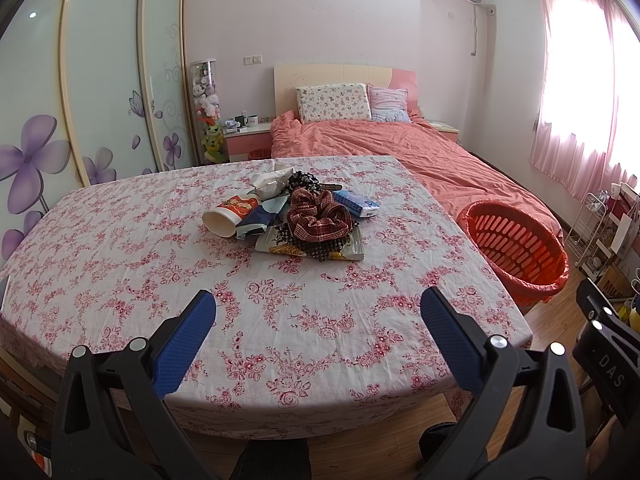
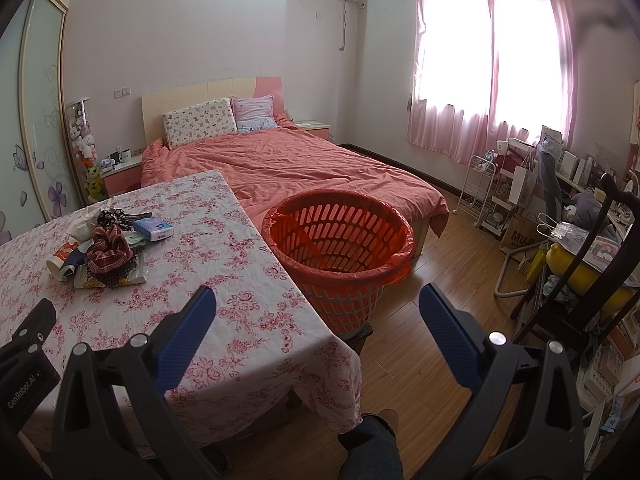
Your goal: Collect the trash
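A small heap lies mid-table on the floral cloth (image 1: pixel 160 272): a tipped paper cup (image 1: pixel 228 216), crumpled tissue (image 1: pixel 270 182), a red plaid scrunchie (image 1: pixel 318 214) on a snack wrapper (image 1: pixel 352 250), and a blue tissue pack (image 1: pixel 356 203). The same heap (image 2: pixel 104 256) shows at the left of the right wrist view. An orange bin (image 2: pixel 340 256) with a red liner stands on the floor beside the table's right edge. My left gripper (image 1: pixel 318 312) is open over the table's near part, well short of the heap. My right gripper (image 2: pixel 316 308) is open, empty, near the table corner, facing the bin.
A bed (image 2: pixel 288 168) with a salmon cover lies behind the table and bin. A cluttered desk, wire rack (image 2: pixel 480 188) and dark wooden chair (image 2: pixel 592 264) fill the right side. Wood floor (image 2: pixel 432 300) shows between bin and chair. A person's leg (image 2: pixel 372 448) is below.
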### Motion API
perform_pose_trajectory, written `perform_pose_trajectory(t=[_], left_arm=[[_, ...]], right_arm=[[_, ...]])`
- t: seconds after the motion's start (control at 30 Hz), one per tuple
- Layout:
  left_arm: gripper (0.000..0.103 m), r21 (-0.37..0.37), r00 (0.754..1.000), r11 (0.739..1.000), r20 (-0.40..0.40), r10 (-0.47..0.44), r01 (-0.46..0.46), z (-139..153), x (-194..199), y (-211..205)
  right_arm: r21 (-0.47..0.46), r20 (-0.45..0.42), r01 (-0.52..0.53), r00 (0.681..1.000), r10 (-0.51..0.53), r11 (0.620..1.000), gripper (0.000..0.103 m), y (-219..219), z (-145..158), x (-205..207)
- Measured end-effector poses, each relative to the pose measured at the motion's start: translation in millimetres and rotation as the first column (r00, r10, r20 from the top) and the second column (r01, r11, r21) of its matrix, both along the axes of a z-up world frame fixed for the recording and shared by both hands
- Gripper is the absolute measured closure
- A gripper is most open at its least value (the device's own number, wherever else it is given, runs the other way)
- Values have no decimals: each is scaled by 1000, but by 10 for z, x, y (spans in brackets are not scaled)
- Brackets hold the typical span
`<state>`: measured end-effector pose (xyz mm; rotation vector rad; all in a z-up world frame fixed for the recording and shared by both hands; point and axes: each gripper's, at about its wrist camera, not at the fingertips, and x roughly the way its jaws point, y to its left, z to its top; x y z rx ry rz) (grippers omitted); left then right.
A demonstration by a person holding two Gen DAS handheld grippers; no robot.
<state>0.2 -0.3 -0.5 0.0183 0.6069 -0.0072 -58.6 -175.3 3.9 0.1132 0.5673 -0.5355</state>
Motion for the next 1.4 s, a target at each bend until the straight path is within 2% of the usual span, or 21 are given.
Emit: perform_pose_trajectory(t=[1.4], left_arm=[[2,-1,1000,1000,-6,4,-4,-56,7,-3]], right_arm=[[2,-3,0,1000,0,1000,4,-14,-15,17]])
